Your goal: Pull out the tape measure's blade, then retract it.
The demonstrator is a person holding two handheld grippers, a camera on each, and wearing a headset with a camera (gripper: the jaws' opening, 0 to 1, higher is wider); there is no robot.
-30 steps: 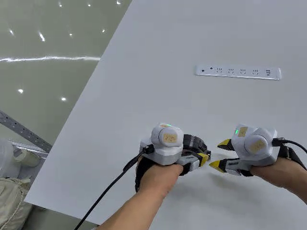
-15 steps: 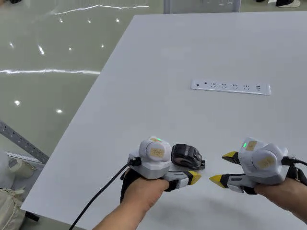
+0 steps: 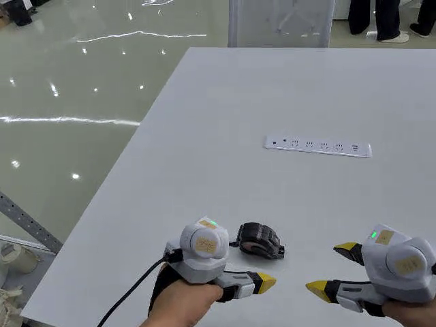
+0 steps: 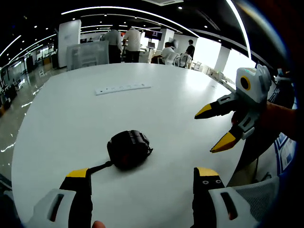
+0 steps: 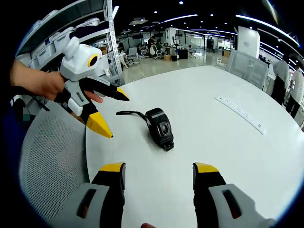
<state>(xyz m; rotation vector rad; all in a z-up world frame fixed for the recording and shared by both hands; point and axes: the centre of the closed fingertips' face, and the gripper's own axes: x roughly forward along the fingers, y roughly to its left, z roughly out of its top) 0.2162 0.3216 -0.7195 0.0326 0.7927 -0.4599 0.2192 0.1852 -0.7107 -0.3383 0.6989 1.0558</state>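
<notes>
**Tape measure [image 3: 259,240] lies untouched**

Jaws wide and empty, the left gripper [image 4: 142,173] and right gripper [image 3: 332,269] flank the black tape measure on the counter [image 3: 225,136]. It lies crosswise, nose toward the right gripper, strap [image 5: 129,113] trailing left. A power strip [image 3: 318,146] lies beyond.

L gripper [image 4: 141,173], R gripper [image 5: 159,167]: jaws apart.
</notes>
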